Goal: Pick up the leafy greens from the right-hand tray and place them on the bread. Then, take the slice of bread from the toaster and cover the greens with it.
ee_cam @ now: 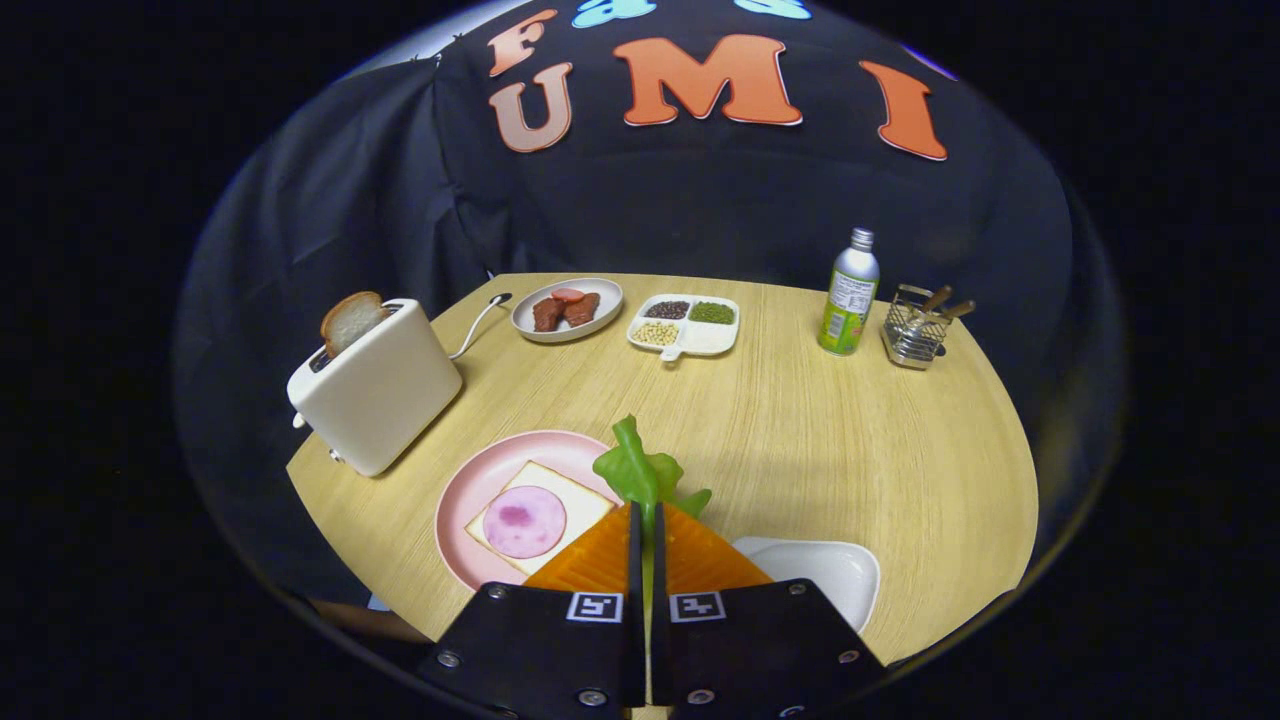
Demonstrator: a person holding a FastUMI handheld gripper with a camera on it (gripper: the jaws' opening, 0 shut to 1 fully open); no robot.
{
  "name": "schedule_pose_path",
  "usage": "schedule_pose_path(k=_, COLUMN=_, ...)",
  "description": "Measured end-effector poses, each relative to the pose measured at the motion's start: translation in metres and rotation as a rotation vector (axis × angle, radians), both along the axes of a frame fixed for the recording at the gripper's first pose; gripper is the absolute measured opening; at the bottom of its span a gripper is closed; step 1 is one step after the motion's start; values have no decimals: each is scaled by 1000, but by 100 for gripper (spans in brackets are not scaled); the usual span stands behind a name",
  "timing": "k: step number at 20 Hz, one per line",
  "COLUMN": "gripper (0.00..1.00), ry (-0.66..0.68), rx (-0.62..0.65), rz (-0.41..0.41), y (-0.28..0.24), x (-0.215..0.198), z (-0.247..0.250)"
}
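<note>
The gripper [645,515] holds the greens [640,470]: its two orange fingers [590,560] are pressed nearly together, with only a thin green strip between them, and the leaf fans out just past the tips. Pinching it low leaves the broad part free, which should let it lie flat once released.

The greens hang above the table [850,450], between the white tray [830,565] just right of the fingers and the pink plate [470,480] just left of them. The tray's visible part is bare, so the pick looks done and the carry to the bread is the step in hand.

On the plate lies the bread [580,500], with a round slice of ham [525,521] on it. The leaf tip is over the plate's near rim, not yet over the bread, so a short move leftward seems to be needed before letting go.

The toaster [375,395] stands beyond the plate, to its left, and the second slice [350,320] sticks up out of its slot, easy for the fingers to take by its top edge later.

Further back, well apart from the work, sit a plate of meat [567,309], a divided dish [685,325] of beans, a bottle [849,292] and a wire rack [915,330]. They lie out of the path between tray, plate and toaster.
</note>
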State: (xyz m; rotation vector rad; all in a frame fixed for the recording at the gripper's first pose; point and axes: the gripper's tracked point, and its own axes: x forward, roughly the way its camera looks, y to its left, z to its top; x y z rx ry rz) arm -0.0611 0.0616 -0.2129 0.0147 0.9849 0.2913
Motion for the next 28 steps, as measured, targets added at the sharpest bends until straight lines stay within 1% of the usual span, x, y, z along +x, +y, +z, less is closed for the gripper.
schedule_pose_path(k=8, gripper=3, ry=23, rx=49, rz=62, y=41, x=6, z=-14)
schedule_pose_path(k=10, gripper=3, ry=30, rx=41, rz=75, y=49, x=7, z=-22)
schedule_pose_path(k=12, gripper=3, ry=47, rx=34, rz=88, y=59, x=5, z=-32)
schedule_pose_path(k=16, gripper=3, ry=91, rx=73, rz=120, y=86, x=-1, z=-46)
schedule_pose_path(k=19, gripper=3, ry=110, rx=73, rz=132, y=98, x=0, z=-55)
schedule_pose_path(k=21, gripper=6, ry=136, rx=91, rz=145, y=109, x=-6, z=-59)
schedule_pose_path(k=25, gripper=13, ry=119, rx=71, rz=172, y=117, x=-4, z=-59)
schedule_pose_path(k=28, gripper=15, ry=108, rx=91, rz=157, y=120, x=2, z=-51)
